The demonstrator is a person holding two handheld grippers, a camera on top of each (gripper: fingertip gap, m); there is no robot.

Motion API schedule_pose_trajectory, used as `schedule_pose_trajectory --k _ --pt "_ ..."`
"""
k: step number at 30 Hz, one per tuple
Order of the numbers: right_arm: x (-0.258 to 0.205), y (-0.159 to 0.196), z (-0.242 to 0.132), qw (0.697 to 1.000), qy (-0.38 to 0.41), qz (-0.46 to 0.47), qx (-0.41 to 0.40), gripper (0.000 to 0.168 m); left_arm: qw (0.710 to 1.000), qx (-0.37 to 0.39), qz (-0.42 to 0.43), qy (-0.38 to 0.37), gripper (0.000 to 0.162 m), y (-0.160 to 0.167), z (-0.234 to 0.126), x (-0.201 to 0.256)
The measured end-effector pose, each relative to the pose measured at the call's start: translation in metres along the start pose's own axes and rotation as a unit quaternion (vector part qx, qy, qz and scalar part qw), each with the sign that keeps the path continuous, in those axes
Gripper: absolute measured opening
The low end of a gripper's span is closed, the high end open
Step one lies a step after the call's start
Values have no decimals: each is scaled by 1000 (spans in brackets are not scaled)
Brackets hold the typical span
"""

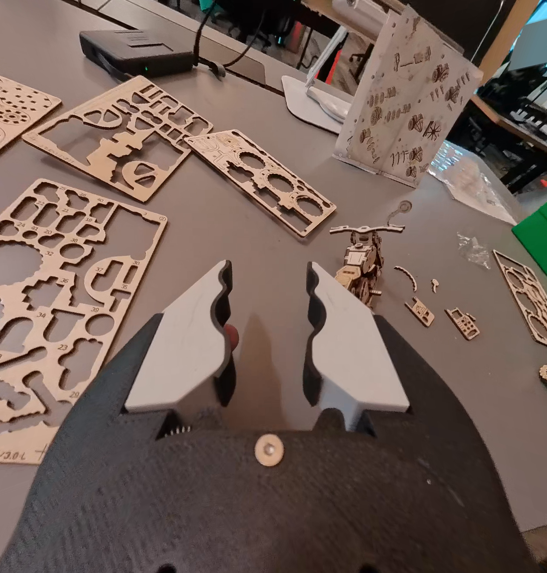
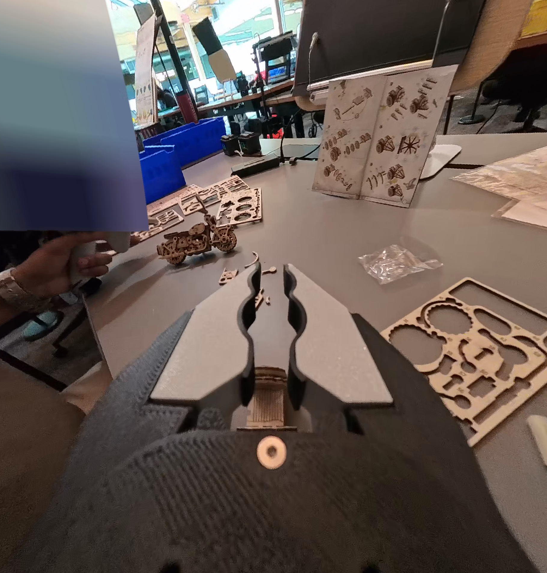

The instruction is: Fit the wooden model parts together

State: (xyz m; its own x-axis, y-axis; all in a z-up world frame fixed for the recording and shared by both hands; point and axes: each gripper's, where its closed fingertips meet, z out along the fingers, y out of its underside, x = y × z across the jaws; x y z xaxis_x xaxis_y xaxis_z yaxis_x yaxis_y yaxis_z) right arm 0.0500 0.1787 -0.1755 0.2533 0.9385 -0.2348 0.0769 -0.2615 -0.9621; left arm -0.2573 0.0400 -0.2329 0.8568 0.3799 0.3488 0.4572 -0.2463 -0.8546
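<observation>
Left gripper point(image 1: 269, 273) hovers with jaws spread wide; right gripper point(image 2: 272, 274) has jaws nearly together.

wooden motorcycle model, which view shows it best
The right wrist view: the wooden motorcycle model stands side-on, both wheels and frame clear. In the left wrist view it is seen end-on, handlebars nearest the camera, partly hidden behind the left hand-held gripper.

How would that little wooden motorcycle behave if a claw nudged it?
The wooden motorcycle stands upright on two thin wheels, so a sideways push would probably tip it. It looks light, being thin cut plywood. Its mirror stalk seems slender and likely snaps easily.
</observation>
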Motion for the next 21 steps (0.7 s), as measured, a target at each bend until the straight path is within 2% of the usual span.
schedule_pose_trajectory --k 6,21 --pt "-4 -30 -18 992 -43 24 114 15 999 21 -17 23 45 -12 6 -4" --pt "42 -7 -2 995 32 82 51 25 997 5 -55 62 45 -8 11 0"
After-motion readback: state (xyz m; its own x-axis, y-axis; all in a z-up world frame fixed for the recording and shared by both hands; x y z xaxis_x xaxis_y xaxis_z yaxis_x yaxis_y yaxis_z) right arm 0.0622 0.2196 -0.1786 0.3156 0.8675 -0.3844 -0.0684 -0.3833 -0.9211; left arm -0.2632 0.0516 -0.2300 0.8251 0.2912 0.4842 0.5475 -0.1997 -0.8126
